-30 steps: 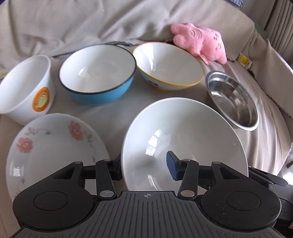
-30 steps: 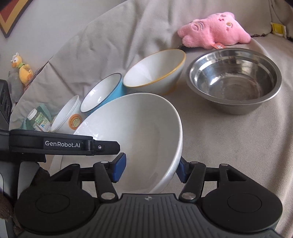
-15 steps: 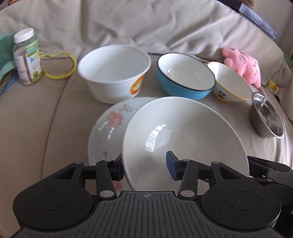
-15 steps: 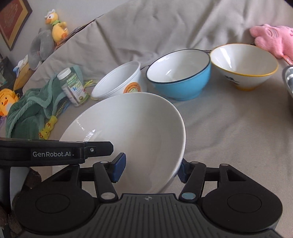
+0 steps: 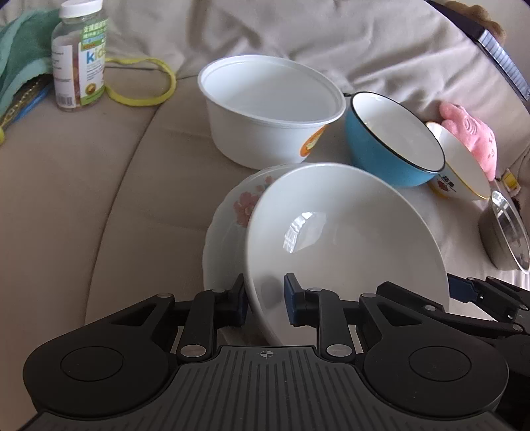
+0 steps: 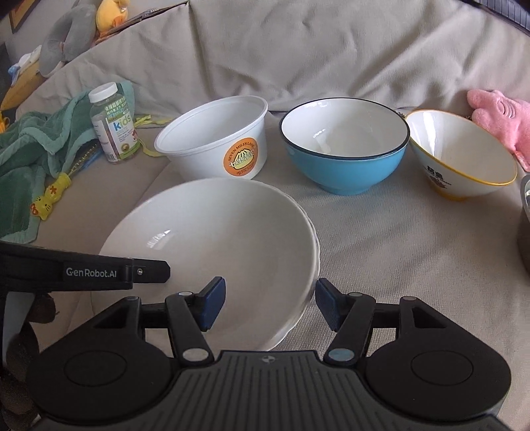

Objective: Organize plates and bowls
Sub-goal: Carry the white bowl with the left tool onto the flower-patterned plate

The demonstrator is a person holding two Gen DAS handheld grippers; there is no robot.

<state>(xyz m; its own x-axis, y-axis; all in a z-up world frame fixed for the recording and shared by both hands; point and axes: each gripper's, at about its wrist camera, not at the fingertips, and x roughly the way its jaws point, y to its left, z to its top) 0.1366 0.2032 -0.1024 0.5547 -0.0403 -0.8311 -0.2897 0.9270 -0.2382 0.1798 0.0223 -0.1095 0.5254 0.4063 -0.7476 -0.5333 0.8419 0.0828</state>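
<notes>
— How many bowls do you count on the sofa?

— Five: one large white bowl (image 6: 212,245), one white plastic tub-style bowl (image 6: 215,139), one blue bowl (image 6: 344,146), one yellow-rimmed bowl (image 6: 460,155), and one steel bowl (image 5: 503,232) at the right edge.

— And plates?

— One, the floral plate (image 5: 228,212).

— Anything else?

— One vitamin bottle (image 6: 112,122), one green towel (image 6: 36,149), one pink plush toy (image 6: 500,116), and one yellow cord (image 5: 142,79). Up on the sofa back, one yellow duck toy (image 6: 111,13) and one grey plush (image 6: 66,36).

— Grippers?

— Two.
</notes>
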